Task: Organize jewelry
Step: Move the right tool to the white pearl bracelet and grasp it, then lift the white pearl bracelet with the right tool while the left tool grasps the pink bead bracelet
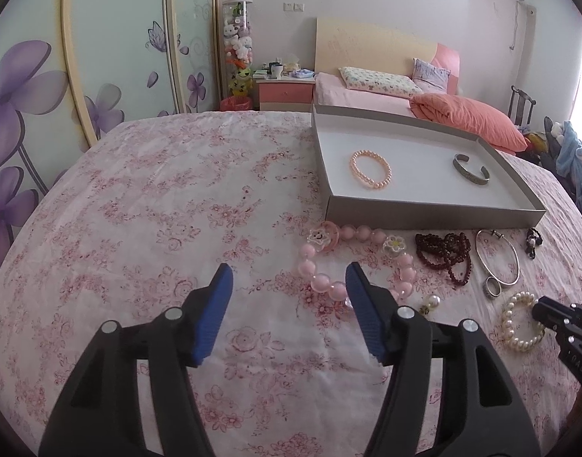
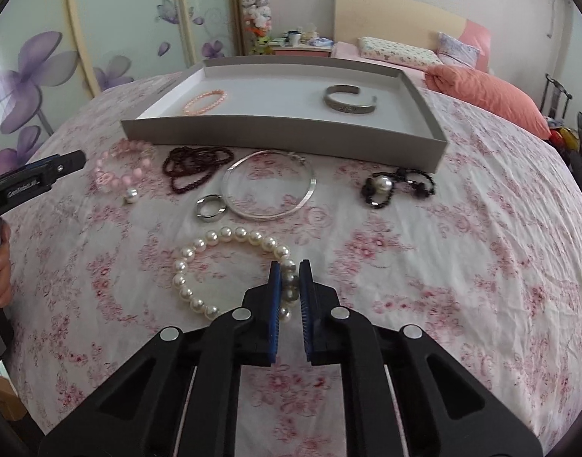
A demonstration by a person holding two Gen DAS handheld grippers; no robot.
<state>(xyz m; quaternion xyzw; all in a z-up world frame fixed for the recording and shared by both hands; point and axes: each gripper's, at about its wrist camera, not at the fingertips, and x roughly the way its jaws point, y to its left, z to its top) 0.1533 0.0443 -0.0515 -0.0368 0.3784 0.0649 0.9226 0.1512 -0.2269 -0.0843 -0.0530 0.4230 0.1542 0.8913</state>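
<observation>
A grey shallow box (image 1: 428, 211) (image 2: 275, 141) on the floral bedspread holds a peach bead bracelet (image 1: 371, 170) (image 2: 205, 102) and a metal cuff (image 1: 471, 168) (image 2: 350, 99). In front of it lie a pink bead bracelet (image 1: 361, 262) (image 2: 119, 175), dark red beads (image 1: 445, 255) (image 2: 195, 165), a silver bangle (image 1: 498, 259) (image 2: 268, 186), a ring (image 1: 493, 288) (image 2: 210, 207), a black bead piece (image 2: 397, 186) and a white pearl bracelet (image 1: 519, 321) (image 2: 230, 270). My right gripper (image 2: 289, 266) is shut on the pearl bracelet's right side. My left gripper (image 1: 289, 274) is open and empty beside the pink bracelet.
A loose pearl earring (image 1: 430, 302) (image 2: 130, 195) lies by the pink bracelet. Behind the bedspread are a bed with pillows (image 1: 378, 80), a nightstand (image 1: 285, 93) and wardrobe doors with purple flowers (image 1: 24, 106).
</observation>
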